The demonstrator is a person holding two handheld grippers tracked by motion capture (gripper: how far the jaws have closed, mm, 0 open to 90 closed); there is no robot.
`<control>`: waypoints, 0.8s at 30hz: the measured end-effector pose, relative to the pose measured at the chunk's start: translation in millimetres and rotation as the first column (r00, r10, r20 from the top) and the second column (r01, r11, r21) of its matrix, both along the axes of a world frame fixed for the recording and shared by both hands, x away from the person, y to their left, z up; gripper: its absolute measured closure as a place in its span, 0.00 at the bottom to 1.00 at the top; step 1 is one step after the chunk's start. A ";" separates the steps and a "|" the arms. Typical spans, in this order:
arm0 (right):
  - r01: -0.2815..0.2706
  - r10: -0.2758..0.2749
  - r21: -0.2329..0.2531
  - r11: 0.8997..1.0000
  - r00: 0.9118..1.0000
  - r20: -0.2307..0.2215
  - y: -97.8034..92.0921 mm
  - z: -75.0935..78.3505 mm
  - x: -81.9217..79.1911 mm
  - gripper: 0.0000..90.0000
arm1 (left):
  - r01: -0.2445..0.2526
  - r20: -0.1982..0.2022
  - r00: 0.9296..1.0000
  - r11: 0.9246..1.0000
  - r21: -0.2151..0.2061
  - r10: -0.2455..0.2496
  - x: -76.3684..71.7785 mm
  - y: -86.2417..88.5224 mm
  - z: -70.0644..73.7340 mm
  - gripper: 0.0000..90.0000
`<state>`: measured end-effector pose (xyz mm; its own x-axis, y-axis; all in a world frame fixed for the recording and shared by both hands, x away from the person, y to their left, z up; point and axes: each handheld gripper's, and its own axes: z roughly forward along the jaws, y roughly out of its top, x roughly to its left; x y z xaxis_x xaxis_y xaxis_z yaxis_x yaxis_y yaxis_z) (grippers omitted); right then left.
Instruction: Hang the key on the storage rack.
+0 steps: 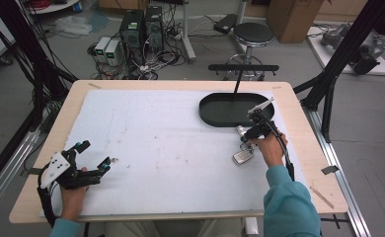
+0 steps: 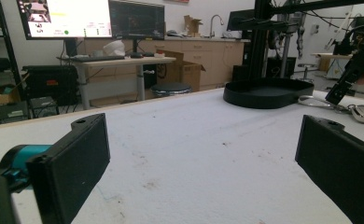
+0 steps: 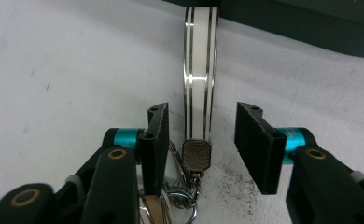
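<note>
Where the pale wooden table (image 1: pixel 299 106) carries a white foam-like sheet (image 1: pixel 166 148), faintly speckled with brown marks; grey floor beyond, with a round black stool (image 1: pixel 253 34), computer towers (image 1: pixel 141 27) among tangled cables, a cardboard box (image 1: pixel 291 17). Monitors (image 2: pixel 91 18) on a desk in the left gripper view.

Wide bare stretch of sheet between the two hands; wood margin showing along far, left and right edges. Black oval plastic tray (image 1: pixel 230 109) at far right of the sheet, shallow-walled, matte.

Left gripper (image 1: pixel 94 158) low at the near left corner, held in a hand (image 1: pixel 72 195), jaws spread wide apart, nothing between them; flat black rectangular pads (image 2: pixel 75 163).

Right gripper (image 1: pixel 247 143) near the tray's front edge, held in the right hand (image 1: pixel 269 148), teal sleeve (image 1: pixel 289 207) behind. Jaws parted, straddling a glossy white strap with thin dark stripes (image 3: pixel 199 70), not touching it. Strap lying on the sheet, far end at the tray wall; mesh-textured metal clasp (image 3: pixel 196 156) and wire key rings (image 3: pixel 182 191) at the near end. Silver key fob (image 1: pixel 242 157) just beside the gripper.
</note>
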<state>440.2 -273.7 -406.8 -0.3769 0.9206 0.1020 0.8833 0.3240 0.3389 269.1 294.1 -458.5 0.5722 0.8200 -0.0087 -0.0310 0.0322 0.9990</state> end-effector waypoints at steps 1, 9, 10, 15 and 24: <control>0.004 -0.004 0.003 1.000 1.000 -0.005 0.4 -0.7 0.3 0.65 | 0.000 0.000 1.000 1.000 0.000 0.000 0.0 0.0 0.0 0.04; 0.008 -0.008 -0.010 1.000 1.000 -0.023 0.3 -1.7 0.7 0.69 | 0.000 -0.001 1.000 1.000 0.000 0.000 0.0 0.1 0.0 0.04; 0.006 -0.007 -0.011 1.000 1.000 -0.028 0.3 -1.9 0.7 0.70 | 0.000 -0.001 1.000 1.000 0.000 0.000 0.0 0.0 0.0 0.04; 0.006 -0.007 -0.016 1.000 0.999 -0.037 1.7 -3.5 1.3 0.73 | 0.000 0.000 1.000 1.000 0.000 0.000 0.0 0.0 0.0 0.04; 0.002 -0.005 -0.043 0.999 0.998 -0.059 5.6 -6.2 1.9 0.82 | 0.000 -0.002 1.000 1.000 -0.002 0.000 0.3 0.2 0.0 0.04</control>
